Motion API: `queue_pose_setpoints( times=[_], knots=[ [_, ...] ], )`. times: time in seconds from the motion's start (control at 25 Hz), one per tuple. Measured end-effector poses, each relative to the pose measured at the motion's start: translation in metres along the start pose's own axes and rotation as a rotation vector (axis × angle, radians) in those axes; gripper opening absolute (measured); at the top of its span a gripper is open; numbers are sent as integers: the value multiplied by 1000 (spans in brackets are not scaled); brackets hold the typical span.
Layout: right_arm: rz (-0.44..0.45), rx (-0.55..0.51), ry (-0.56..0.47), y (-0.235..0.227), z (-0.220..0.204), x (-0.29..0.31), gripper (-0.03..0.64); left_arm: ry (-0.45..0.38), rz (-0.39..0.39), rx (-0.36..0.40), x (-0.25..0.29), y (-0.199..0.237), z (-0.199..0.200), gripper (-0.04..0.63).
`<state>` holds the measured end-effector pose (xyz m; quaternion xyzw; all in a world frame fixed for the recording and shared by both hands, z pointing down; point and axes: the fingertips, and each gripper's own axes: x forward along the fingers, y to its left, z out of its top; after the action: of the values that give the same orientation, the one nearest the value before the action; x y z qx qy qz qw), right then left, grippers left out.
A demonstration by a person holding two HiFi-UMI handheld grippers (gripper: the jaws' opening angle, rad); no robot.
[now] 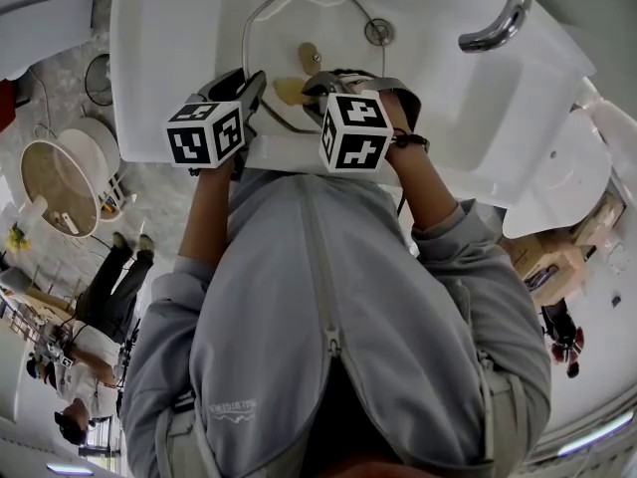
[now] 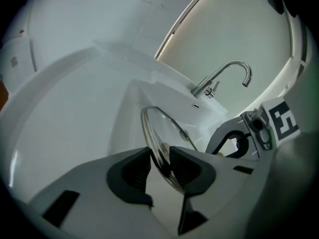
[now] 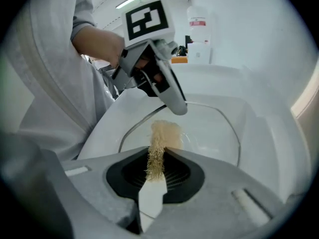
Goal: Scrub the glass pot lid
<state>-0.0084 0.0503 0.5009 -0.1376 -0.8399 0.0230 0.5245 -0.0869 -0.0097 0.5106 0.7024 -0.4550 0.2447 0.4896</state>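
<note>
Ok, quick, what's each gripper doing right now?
Left gripper: closed on the glass lid, at its rim.
Right gripper: closed on the brush.

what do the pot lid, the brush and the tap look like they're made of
The pot lid looks like clear glass, see-through, with a thin shiny metal rim. The brush has tan fibrous bristles, maybe plant fibre, on a smooth white handle, likely plastic. The tap is polished chrome-look metal with bright reflections.
</note>
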Motion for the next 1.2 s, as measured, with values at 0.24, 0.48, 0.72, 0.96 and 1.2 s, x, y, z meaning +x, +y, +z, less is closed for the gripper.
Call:
queue_pose_setpoints(
  times=[0.24,0.48,0.72,0.96,1.2],
  knots=[
    [-170,82,-42,-50,-6,-26,48,-15,42,15,-14,12,2,115],
    [-354,108,2,-116,-25,-28,48,-9,61,0,-16,21,-1,115],
    [-461,56,84,-168,-30,-2,48,-4,68,-7,-16,22,-2,115],
    [-444,11,160,-181,-38,27,48,0,71,-14,-16,23,-3,115],
    [-390,-40,188,-176,-41,51,48,6,76,-17,-15,26,-3,114]
  ],
)
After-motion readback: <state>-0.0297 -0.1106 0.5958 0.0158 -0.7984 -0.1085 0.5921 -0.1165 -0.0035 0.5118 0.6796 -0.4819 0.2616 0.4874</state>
